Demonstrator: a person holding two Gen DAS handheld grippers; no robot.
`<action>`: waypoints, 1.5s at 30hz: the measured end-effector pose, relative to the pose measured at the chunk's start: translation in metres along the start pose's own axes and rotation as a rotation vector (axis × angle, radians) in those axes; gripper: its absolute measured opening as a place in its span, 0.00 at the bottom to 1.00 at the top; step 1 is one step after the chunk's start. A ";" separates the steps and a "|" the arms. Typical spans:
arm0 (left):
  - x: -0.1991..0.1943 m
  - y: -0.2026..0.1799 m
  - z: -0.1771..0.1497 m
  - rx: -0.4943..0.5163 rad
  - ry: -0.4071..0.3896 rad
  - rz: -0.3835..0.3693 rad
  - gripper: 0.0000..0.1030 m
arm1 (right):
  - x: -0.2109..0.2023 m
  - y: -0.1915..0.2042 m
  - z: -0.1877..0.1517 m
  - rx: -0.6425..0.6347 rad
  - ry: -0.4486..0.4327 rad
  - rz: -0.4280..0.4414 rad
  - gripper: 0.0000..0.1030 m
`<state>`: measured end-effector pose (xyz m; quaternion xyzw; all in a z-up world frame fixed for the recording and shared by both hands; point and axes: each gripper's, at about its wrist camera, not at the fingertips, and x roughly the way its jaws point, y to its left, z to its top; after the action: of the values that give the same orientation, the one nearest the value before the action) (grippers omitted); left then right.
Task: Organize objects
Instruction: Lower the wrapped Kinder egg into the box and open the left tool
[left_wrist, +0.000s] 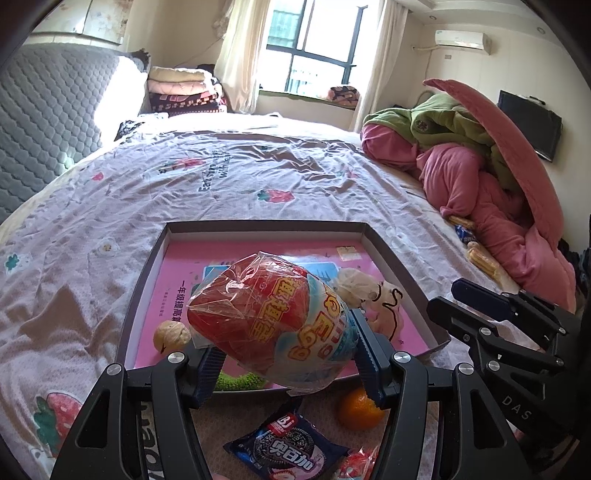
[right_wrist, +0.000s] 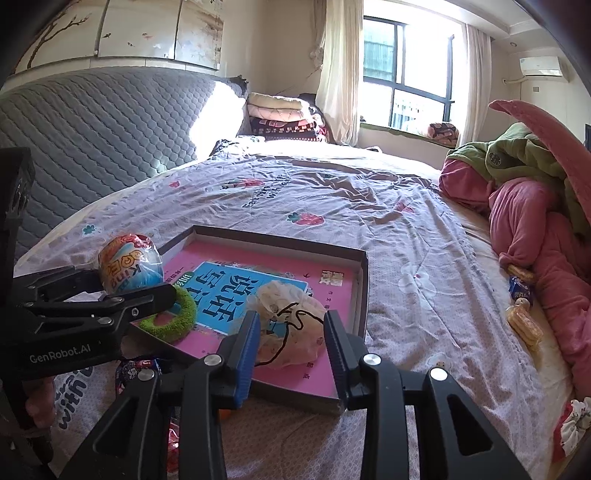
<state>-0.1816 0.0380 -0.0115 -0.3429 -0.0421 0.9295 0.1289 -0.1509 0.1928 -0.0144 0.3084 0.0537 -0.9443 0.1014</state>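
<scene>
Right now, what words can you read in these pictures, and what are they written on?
"GenRobot.AI": on the left gripper's black body.
"DAS": on the right gripper's body.
"with": on the bedsheet, by a strawberry print.
"说话": big white characters on the blue-and-pink book in the tray.
"奥": on the dark cookie packet; the rest is unclear.
The surprise egg's wrapper: orange characters, too crinkled to read.

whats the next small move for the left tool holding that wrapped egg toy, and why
Probably lower the left tool a little and open it. The egg toy is clamped between its fingers and hangs over the near part of the tray. The pink book lining the tray shows bare patches around the walnut, so it could land there.
</scene>
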 end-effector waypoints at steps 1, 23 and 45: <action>0.002 0.000 0.001 0.000 0.002 -0.001 0.62 | 0.002 -0.001 0.000 0.002 0.005 0.003 0.34; 0.058 -0.009 0.000 0.033 0.094 -0.014 0.62 | 0.028 -0.005 0.000 0.018 0.076 0.017 0.34; 0.084 -0.018 -0.001 0.075 0.153 -0.013 0.62 | 0.045 -0.011 -0.009 0.037 0.150 -0.004 0.34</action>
<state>-0.2384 0.0781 -0.0623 -0.4076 0.0005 0.9007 0.1508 -0.1842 0.1983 -0.0480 0.3799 0.0441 -0.9196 0.0895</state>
